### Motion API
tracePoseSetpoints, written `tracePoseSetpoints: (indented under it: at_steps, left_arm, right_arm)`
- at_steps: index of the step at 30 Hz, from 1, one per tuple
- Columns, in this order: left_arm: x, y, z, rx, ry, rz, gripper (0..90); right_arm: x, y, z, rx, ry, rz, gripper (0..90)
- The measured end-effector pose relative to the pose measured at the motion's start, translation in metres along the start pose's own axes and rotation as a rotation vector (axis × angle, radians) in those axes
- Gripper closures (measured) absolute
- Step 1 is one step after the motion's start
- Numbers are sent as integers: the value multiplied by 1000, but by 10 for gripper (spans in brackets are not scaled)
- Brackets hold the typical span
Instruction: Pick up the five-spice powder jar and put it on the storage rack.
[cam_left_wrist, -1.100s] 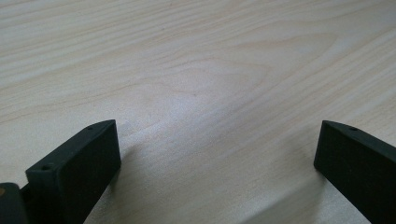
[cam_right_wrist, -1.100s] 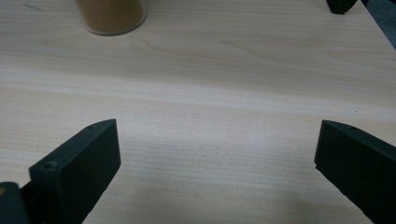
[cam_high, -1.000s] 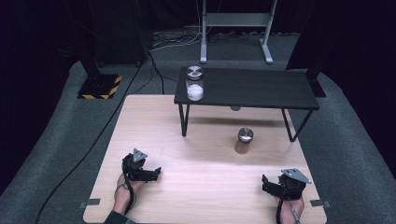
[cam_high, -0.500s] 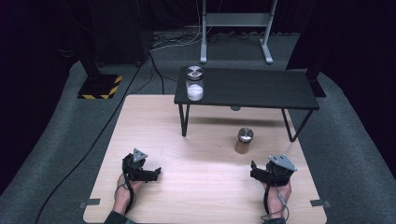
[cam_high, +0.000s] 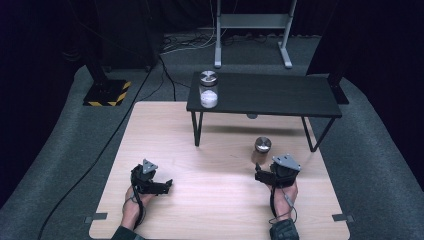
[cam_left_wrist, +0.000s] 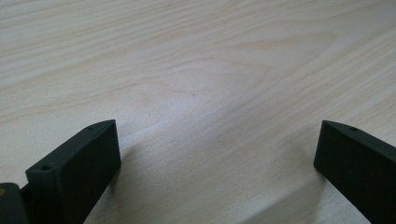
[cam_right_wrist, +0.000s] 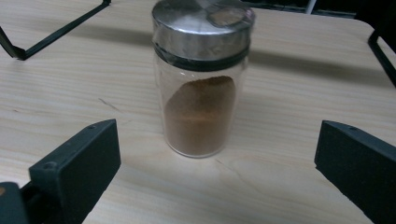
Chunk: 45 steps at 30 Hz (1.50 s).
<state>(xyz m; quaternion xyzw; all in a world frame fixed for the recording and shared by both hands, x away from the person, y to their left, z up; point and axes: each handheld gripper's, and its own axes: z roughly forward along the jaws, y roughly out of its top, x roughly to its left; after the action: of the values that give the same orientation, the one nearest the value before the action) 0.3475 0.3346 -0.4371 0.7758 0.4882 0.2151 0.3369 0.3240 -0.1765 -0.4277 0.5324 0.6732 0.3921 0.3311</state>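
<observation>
Right gripper lines up on a spice jar standing on a wooden table.

The right gripper (cam_high: 262, 175) sits low near the table's front edge, its jaws spread wide and pointed at a glass jar of brown powder (cam_right_wrist: 201, 79) with a metal lid. The jar stands upright just ahead of the jaws, centred between them but not touched, which suggests an approach for a grasp around its body. It stands on the wooden table (cam_high: 165, 130), just in front of a small black shelf (cam_high: 280, 95) that carries a second jar of white powder (cam_high: 208, 90). The left gripper (cam_high: 165, 186) rests well apart at the front left, jaws wide and holding nothing, apparently kept out of the way.
</observation>
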Motion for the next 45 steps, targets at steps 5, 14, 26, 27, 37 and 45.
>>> tracePoseSetpoints:
  at_steps: [5, 14, 26, 27, 37, 45]
  left_arm:
    - [0, 0, 0, 0, 0, 0, 1]
    - [0, 0, 0, 0, 1, -1, 0]
    - [0, 0, 0, 0, 1, -1, 1]
    - [0, 0, 0, 0, 1, -1, 1]
    - [0, 0, 0, 0, 1, -1, 1]
    - [0, 0, 0, -1, 1, -1, 1]
  right_arm:
    - [3, 2, 8, -8, 6, -6, 0]
    - [4, 6, 24, -21, 9, -2, 0]
    - [6, 10, 52, -20, 24, -8, 0]
    - [6, 10, 53, -24, 25, -8, 0]
    - [5, 9, 64, -53, 47, 20, 0]
    - [5, 10, 68, -57, 50, 9, 0]
